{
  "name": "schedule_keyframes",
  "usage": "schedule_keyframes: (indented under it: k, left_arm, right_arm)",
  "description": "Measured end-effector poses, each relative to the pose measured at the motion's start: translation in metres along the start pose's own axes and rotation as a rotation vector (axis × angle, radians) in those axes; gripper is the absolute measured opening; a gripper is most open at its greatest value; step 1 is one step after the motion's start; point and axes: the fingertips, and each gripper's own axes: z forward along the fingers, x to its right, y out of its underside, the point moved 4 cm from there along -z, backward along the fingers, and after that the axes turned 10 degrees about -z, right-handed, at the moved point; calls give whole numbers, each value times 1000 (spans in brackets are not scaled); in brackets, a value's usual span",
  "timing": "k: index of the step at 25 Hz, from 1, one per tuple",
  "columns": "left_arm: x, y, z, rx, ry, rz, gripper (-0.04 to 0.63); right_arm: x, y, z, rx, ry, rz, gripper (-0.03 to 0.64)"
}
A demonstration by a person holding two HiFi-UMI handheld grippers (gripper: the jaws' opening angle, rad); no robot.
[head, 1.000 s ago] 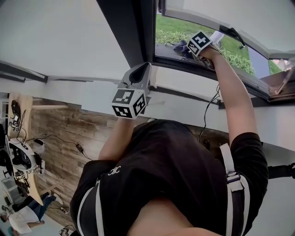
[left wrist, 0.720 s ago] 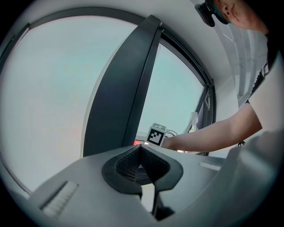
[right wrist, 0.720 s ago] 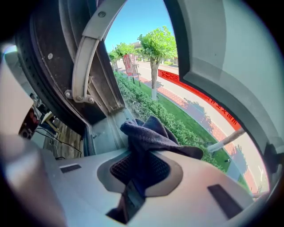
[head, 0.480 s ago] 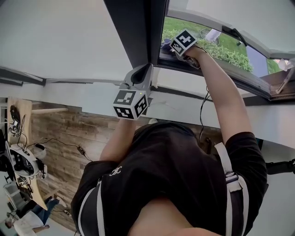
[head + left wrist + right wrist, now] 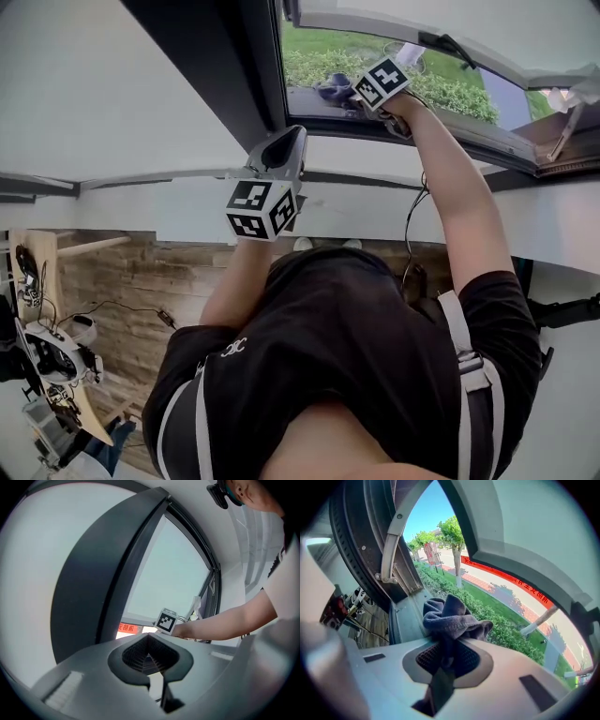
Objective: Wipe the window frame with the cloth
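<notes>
The cloth (image 5: 452, 616), a dark bunched rag, is clenched in the right gripper (image 5: 449, 654) and rests against the lower rail of the window frame (image 5: 441, 131), at the open sash with hedge and lawn beyond. Over the last second it runs along that rail toward the dark upright (image 5: 253, 66), and it now sits a little back from that corner, which suggests a back-and-forth wiping stroke is under way and this stretch is being covered. The left gripper (image 5: 150, 656) hangs below the window, jaws together on nothing, idle.
</notes>
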Motion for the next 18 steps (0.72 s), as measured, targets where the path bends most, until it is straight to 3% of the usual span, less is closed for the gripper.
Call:
schedule_keyframes:
  k: [18]
  left_arm:
    - [68, 11, 56, -30, 75, 42, 9]
  right_arm:
    - [58, 95, -53, -41, 68, 66, 48]
